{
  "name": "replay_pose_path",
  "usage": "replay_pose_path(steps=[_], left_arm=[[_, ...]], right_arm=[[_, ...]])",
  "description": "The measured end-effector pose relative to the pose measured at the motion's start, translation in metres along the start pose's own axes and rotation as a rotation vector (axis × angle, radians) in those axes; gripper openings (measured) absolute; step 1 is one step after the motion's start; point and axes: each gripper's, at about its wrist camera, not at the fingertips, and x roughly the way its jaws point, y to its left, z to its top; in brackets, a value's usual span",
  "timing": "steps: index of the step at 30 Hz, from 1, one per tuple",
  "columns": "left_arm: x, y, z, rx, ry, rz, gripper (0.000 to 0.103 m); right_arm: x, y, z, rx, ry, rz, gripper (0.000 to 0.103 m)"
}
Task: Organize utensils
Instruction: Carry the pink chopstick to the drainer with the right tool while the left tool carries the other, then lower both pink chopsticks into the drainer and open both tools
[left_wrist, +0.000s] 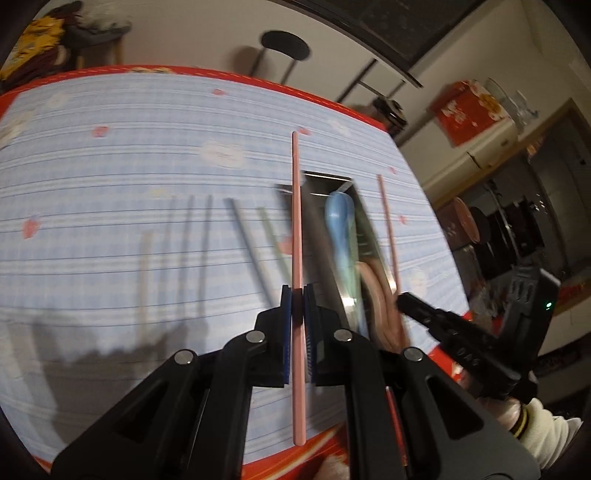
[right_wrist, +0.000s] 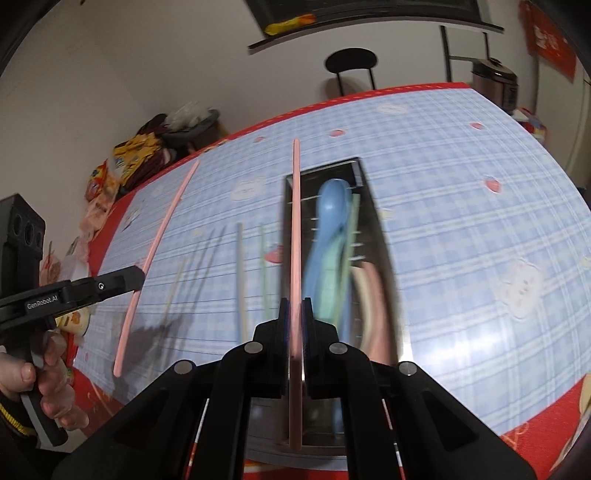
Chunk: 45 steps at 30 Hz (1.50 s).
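Above the counter (right_wrist: 480, 221) w/ metal tray (right_wrist: 384, 266), both grippers' fingers are clamped mid-shaft on one thin, stiff, light pink chopstick each: left gripper (left_wrist: 297, 295), right gripper (right_wrist: 295, 306).

My left wrist camera sits behind its own jaws and looks forward and down along them over the blue checked tablecloth (left_wrist: 110, 184), close above it. The metal tray (left_wrist: 328, 184) lies ahead and just right of those jaws, with the right gripper (left_wrist: 400, 300) entering at the right edge. My right wrist camera faces the same way; the tray (right_wrist: 360, 173) runs straight ahead beyond its jaws, and the left gripper (right_wrist: 138, 275) shows far left. Both views share the tray, the cloth and the black stool (left_wrist: 285, 45) past the table's far edge.
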Motion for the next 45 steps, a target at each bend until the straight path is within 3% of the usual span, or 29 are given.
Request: replay_pose_path(steps=[6, 15, 37, 38, 43, 45], left_arm=[[0.046, -0.035, 0.005, -0.023, 0.072, -0.084, 0.010], [0.104, -0.054, 0.004, -0.108, 0.154, -0.118, 0.010], [0.143, -0.063, 0.004, -0.100, 0.236, -0.091, 0.009], [0.141, -0.067, 0.005, -0.088, 0.224, -0.084, 0.011], [0.109, -0.069, 0.017, -0.046, 0.105, -0.052, 0.038], [0.093, -0.065, 0.021, -0.035, 0.055, -0.012, 0.056]], right_arm=[[0.000, -0.028, -0.001, 0.065, 0.030, -0.011, 0.007], [0.012, -0.035, -0.003, 0.097, 0.081, 0.003, 0.007], [0.024, -0.052, 0.001, 0.140, 0.106, 0.010, 0.007], [0.025, -0.052, 0.001, 0.143, 0.108, 0.011, 0.007], [0.033, -0.050, 0.006, 0.147, 0.125, 0.012, 0.008], [0.035, -0.048, 0.008, 0.150, 0.127, 0.007, 0.009]])
